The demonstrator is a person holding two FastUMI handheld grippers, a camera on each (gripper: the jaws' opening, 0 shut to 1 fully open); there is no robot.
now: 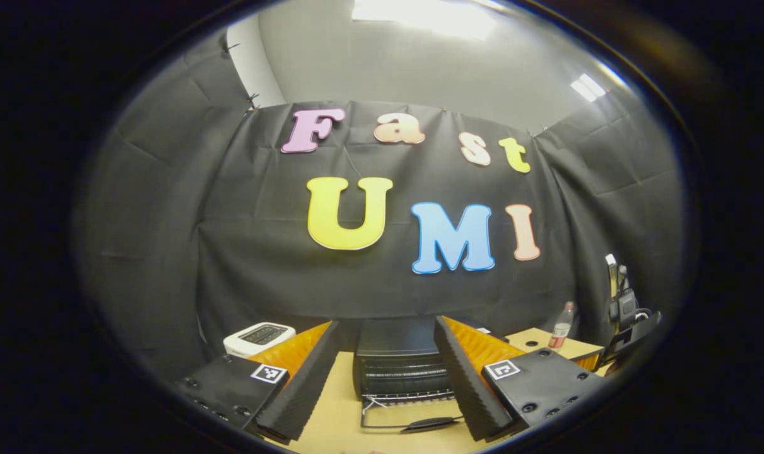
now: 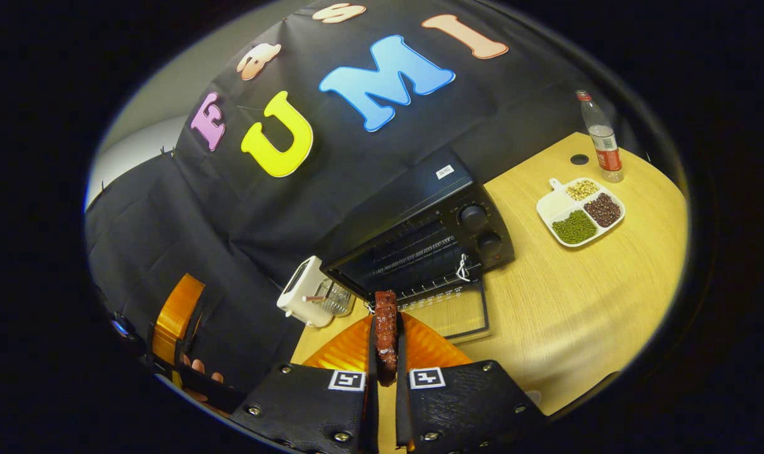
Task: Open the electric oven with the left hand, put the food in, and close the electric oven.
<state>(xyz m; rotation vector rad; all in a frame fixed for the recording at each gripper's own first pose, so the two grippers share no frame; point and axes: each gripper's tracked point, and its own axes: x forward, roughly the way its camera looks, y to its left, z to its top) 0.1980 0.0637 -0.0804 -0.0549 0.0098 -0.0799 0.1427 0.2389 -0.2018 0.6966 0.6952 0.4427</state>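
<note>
One dark reddish-brown strip of food (image 2: 386, 334) is clamped between the fingers of the right hand-held gripper (image 2: 386, 353) just before the black electric oven (image 2: 432, 233), door down on the pale wooden bench (image 2: 577, 302), while the left hand-held gripper (image 1: 387, 372) gapes wide, holding nothing.

light: bright ceiling panels (image 1: 426, 16) overhead | glare: mild on table (image 2: 583, 302) | edges: strong fisheye bending, soft blur
</note>
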